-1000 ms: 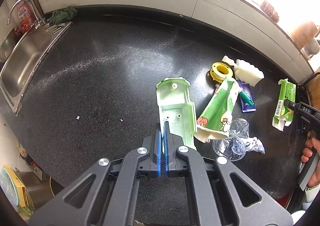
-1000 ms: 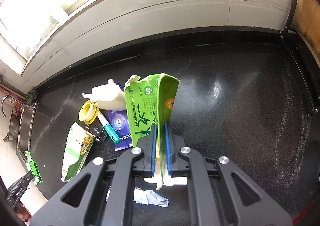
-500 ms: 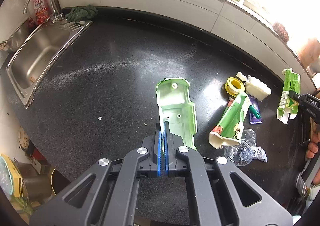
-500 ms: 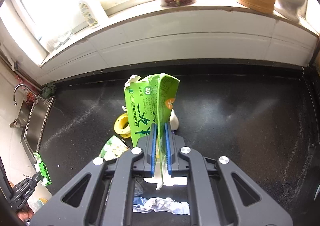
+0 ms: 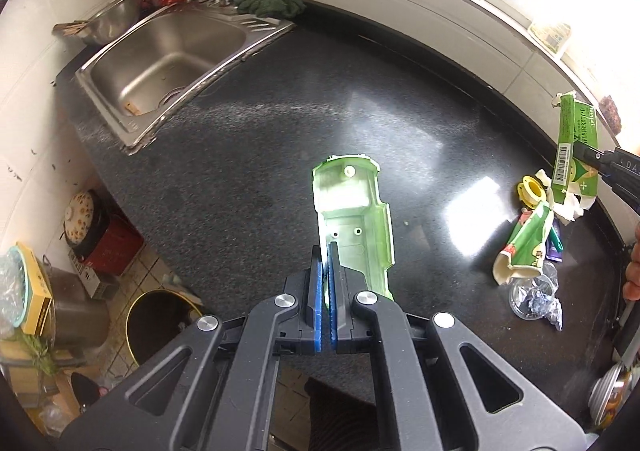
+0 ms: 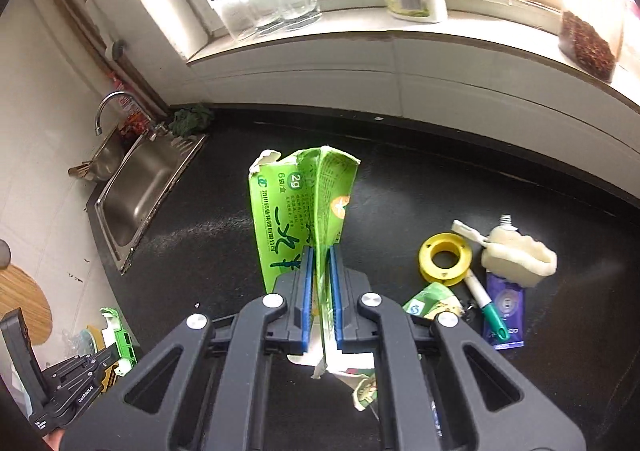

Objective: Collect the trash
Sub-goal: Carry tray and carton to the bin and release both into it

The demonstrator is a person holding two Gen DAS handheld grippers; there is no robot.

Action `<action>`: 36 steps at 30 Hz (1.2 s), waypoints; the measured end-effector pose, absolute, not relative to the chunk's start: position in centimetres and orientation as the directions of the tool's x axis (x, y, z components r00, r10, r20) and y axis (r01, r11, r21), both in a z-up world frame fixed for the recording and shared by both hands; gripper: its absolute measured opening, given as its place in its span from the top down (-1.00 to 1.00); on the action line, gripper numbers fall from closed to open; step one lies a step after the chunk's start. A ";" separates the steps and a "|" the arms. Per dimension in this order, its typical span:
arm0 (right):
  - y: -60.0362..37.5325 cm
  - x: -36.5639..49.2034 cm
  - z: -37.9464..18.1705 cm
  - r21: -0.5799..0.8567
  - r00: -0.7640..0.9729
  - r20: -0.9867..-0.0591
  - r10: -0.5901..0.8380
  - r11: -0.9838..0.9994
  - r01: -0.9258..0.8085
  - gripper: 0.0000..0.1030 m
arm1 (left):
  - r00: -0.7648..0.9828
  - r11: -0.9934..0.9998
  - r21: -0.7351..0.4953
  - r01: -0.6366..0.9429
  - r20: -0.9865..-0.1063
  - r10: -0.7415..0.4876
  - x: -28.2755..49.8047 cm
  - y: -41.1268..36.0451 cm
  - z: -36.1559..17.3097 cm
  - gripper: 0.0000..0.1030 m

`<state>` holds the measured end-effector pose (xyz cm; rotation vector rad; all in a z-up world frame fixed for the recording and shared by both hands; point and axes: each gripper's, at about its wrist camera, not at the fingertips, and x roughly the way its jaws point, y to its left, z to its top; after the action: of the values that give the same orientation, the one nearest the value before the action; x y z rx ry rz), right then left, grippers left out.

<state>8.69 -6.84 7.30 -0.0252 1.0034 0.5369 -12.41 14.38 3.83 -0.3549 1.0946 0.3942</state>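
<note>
Both hands were loaded and hung over the black countertop (image 5: 224, 179). The left gripper (image 5: 326, 271) had its blue pads pressed onto the near edge of a pale green plastic shell (image 5: 352, 219), whose long axis ran straight out ahead of the fingers, open side up. The right gripper (image 6: 320, 283) was pinching a flattened green carton (image 6: 296, 211) by its lower end, so the carton stood up along the fingers with its torn top away from the hand. What mattered for the coming move was where the trash bin (image 5: 160, 321) lay — a dark, round, yellow-rimmed container on the floor, below the counter edge and down to the left of the left gripper. The left hand was plainly the nearer of the two; in its own view the right gripper (image 5: 588, 157) showed far off at the right margin with the carton (image 5: 574, 147), above the leftover pile — a yellow tape spool (image 6: 446, 259), a toothpaste tube (image 6: 516, 251), a purple packet (image 6: 504, 311), a green snack wrapper (image 5: 528, 247) and a crumpled clear cup (image 5: 536, 295). I took the container for the bin, though its inside was too dark to be sure.
</note>
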 end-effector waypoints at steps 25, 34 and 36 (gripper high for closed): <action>17.4 -9.7 1.8 0.154 0.092 -0.903 0.421 0.515 -0.843 0.82 | 0.284 0.548 -0.127 -0.827 -0.935 0.213 -31.1 25.3 1.0 0.97; 23.2 -17.9 -3.6 0.154 -0.026 -0.937 0.348 0.345 -0.926 0.82 | 0.219 0.384 -0.121 -0.915 -0.950 0.224 -39.1 27.1 -1.2 0.97; 24.1 -19.6 -5.0 0.148 -0.043 -0.945 0.325 0.306 -0.940 0.82 | 0.202 0.354 -0.117 -0.928 -0.956 0.214 -40.3 27.2 -2.2 0.97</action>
<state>-19.63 24.13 -4.99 -0.6873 1.1804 1.1644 -40.28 27.23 -2.23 -0.8553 1.0558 0.9497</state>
